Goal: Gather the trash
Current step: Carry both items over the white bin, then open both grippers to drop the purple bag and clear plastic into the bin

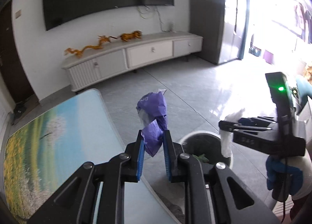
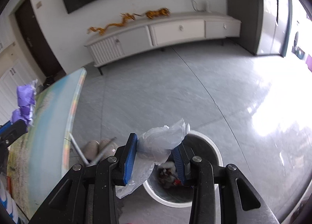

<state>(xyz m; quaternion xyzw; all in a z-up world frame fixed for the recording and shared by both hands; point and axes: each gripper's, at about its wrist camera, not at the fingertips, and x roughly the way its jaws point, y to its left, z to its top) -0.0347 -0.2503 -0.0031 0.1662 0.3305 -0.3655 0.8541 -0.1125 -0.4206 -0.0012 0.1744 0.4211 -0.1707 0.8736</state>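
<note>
My left gripper [image 1: 153, 136] is shut on a crumpled purple wrapper [image 1: 154, 114] and holds it in the air past the table's edge, a little left of the bin. My right gripper [image 2: 156, 146] is shut on a crumpled clear plastic bag [image 2: 161, 144] and holds it right above the white round trash bin [image 2: 214, 150], which has trash inside. In the left wrist view the right gripper [image 1: 226, 126] with its white plastic [image 1: 227, 142] hangs over the bin [image 1: 187, 138]. The purple wrapper also shows at the left of the right wrist view [image 2: 25, 101].
A glass-topped table with a meadow picture [image 1: 58, 130] lies on the left, its edge close to the bin. A white TV cabinet [image 1: 136, 54] stands against the far wall across grey tiled floor [image 2: 156, 87]. Slippers [image 2: 97, 146] lie under the table's edge.
</note>
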